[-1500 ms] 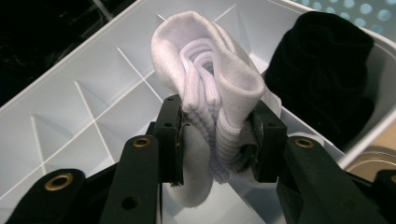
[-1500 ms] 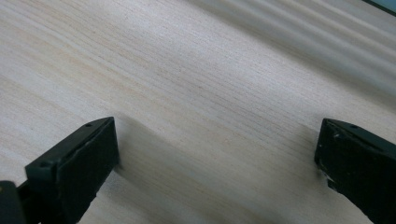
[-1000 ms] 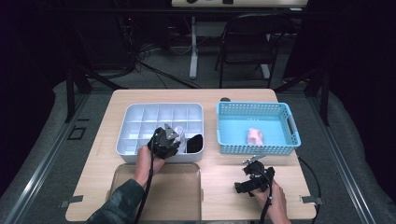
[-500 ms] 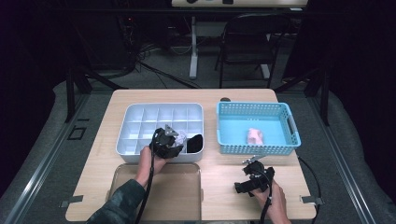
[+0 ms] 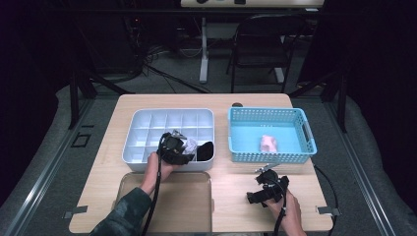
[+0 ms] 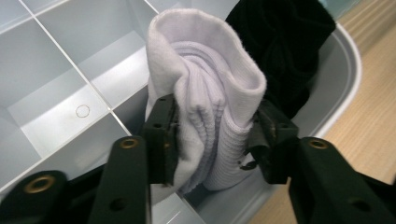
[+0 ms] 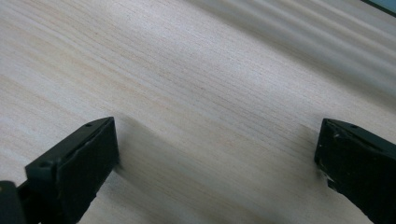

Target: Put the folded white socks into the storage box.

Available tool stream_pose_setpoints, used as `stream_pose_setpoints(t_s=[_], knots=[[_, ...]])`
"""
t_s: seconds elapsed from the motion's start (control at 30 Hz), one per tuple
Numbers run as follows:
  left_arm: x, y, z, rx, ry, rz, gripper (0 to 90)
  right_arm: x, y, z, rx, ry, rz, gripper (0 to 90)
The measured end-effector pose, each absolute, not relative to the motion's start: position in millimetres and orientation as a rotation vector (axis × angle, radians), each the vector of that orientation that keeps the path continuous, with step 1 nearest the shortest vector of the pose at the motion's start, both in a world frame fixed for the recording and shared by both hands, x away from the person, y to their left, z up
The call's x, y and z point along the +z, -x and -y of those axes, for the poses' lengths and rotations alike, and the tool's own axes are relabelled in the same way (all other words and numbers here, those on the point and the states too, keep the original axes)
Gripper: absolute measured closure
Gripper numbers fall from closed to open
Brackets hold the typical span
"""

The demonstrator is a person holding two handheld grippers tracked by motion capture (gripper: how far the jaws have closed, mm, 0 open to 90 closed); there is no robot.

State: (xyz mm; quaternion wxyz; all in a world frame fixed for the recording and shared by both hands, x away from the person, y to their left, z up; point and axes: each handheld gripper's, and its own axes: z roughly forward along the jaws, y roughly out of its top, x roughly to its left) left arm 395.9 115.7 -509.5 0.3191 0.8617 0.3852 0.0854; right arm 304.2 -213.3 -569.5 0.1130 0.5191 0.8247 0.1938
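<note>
The rolled white sock (image 6: 205, 107) stands between the two jaws of the left tongs (image 6: 212, 140), its long axis running up and away from them, its lower end down in a near-row compartment of the white divided tray (image 5: 147, 129). The jaws have just been opening; the pads seem still to touch the sock's sides, so I judge this a release under way. Just beyond and to the right of these tongs a black sock (image 6: 285, 42) fills the next compartment. The right tongs (image 5: 265, 189) rest released on the worktop (image 7: 196, 70), well apart; farther off, a blue basket (image 5: 300, 118) holds a pink bundle (image 5: 268, 143).
</note>
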Motion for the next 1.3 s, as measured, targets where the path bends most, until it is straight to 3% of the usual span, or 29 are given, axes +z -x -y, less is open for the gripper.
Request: stream_pose_setpoints(t_s=[0.3, 0.37, 0.6, 0.7, 1.3], knots=[[-495.6, -403.1, -113.1, 0.262, -2.239, -1.013, 32.0, -569.3, -304.1, 213.4, 0.559, -1.519, -2.42, 0.0], [-497.2, -405.7, -109.7, 0.257, -2.26, -1.002, 34.3, -569.5, -303.8, 213.3, 0.562, -1.52, -2.417, 0.0], [-505.1, -411.9, -111.2, 0.194, -2.286, -1.02, 57.1, -569.7, -303.5, 213.5, 0.566, -1.516, -2.419, 0.0], [-508.3, -413.8, -113.9, 0.165, -2.285, -1.031, 61.3, -569.5, -303.6, 213.3, 0.564, -1.517, -2.42, 0.0], [-520.6, -416.1, -108.6, 0.154, -2.362, -1.031, 66.8, -569.5, -303.4, 213.3, 0.557, -1.512, -2.419, 0.0]])
